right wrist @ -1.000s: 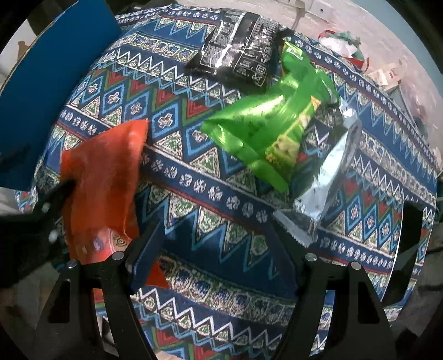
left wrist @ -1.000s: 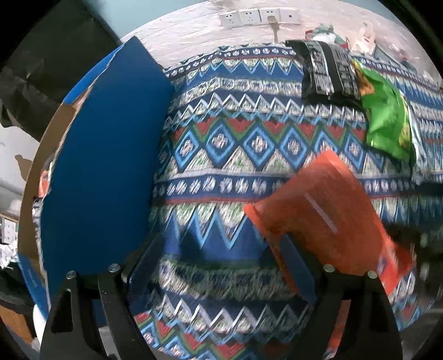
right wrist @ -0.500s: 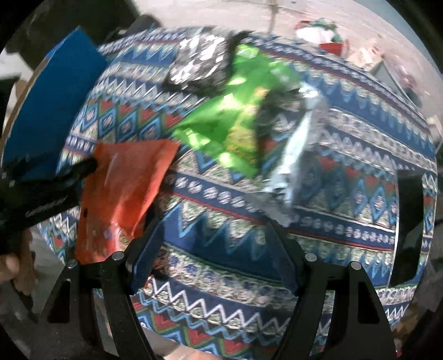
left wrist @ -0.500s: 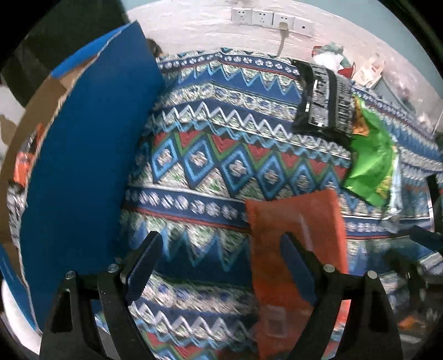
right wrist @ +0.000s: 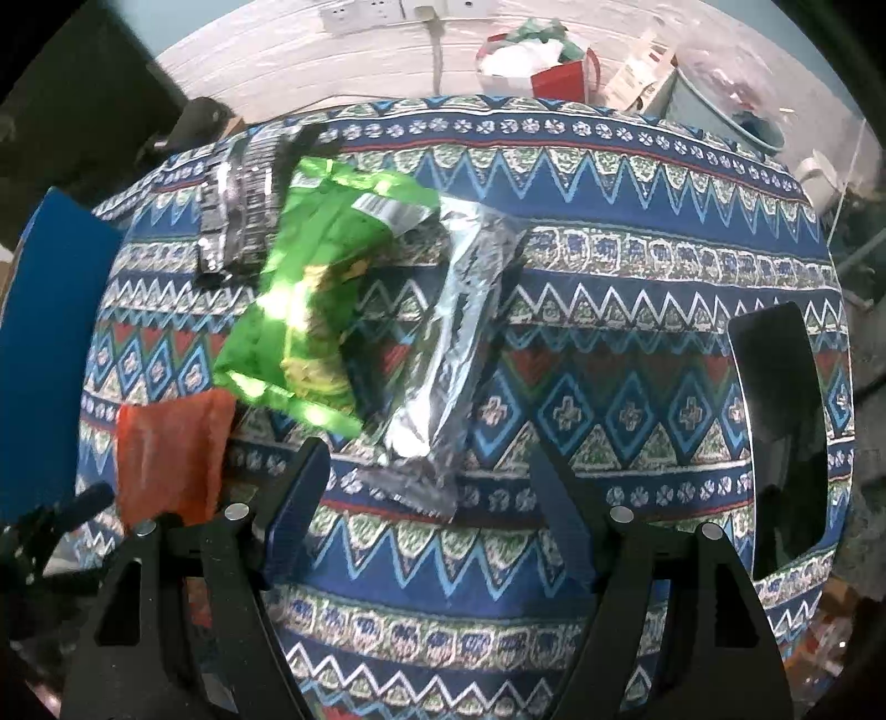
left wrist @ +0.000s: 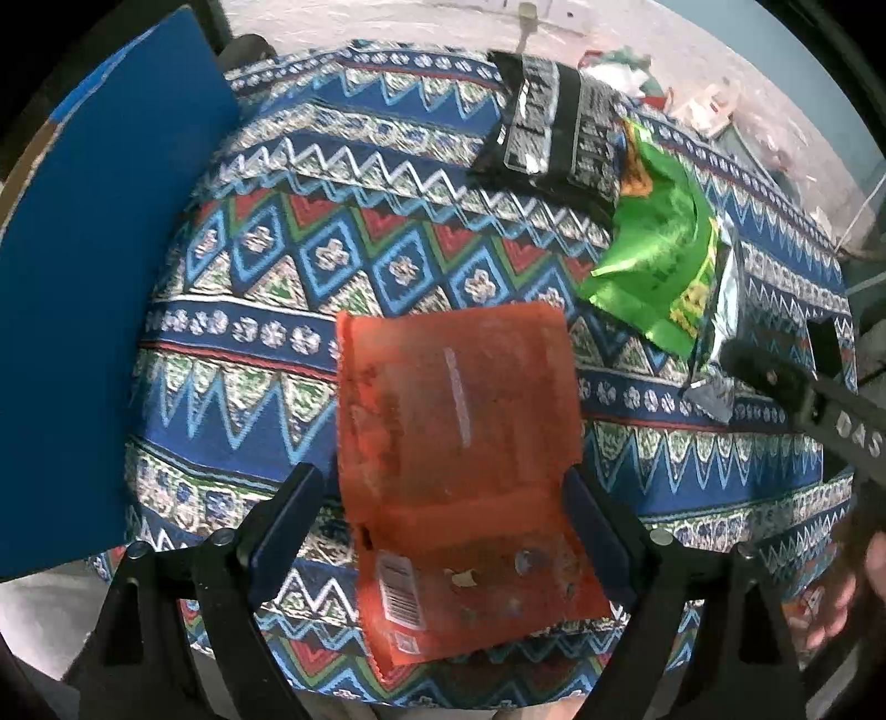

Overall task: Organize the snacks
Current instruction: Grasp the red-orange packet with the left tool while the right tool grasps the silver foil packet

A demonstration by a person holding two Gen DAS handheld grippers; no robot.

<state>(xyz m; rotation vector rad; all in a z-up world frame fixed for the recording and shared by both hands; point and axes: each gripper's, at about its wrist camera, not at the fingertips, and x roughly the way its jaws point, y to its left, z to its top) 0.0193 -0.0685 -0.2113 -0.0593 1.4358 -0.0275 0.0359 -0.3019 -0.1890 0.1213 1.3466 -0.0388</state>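
An orange snack bag [left wrist: 454, 421] lies flat on the patterned tablecloth [left wrist: 343, 266], and my left gripper [left wrist: 440, 515] hovers over its near half, open, one finger on each side without pressing it. Further back lie a black bag [left wrist: 554, 138], a green bag [left wrist: 659, 260] and a silver bag [left wrist: 720, 310], overlapping. My right gripper [right wrist: 426, 487] is open above the near end of the silver bag [right wrist: 459, 343], with the green bag [right wrist: 315, 299] just left of it. The orange bag [right wrist: 166, 454] shows at the lower left of the right wrist view.
The blue flap of a cardboard box [left wrist: 94, 277] stands along the table's left side. A dark rectangular object [right wrist: 786, 432] sits near the right edge. Beyond the table are wall sockets [right wrist: 365, 16] and a red bag [right wrist: 559, 77] on the floor. A hand [left wrist: 853, 587] shows at the lower right.
The left gripper has shifted right, so the orange bag now lies between its fingers. The right gripper has swung right, from the orange bag's side to over the silver bag's end.
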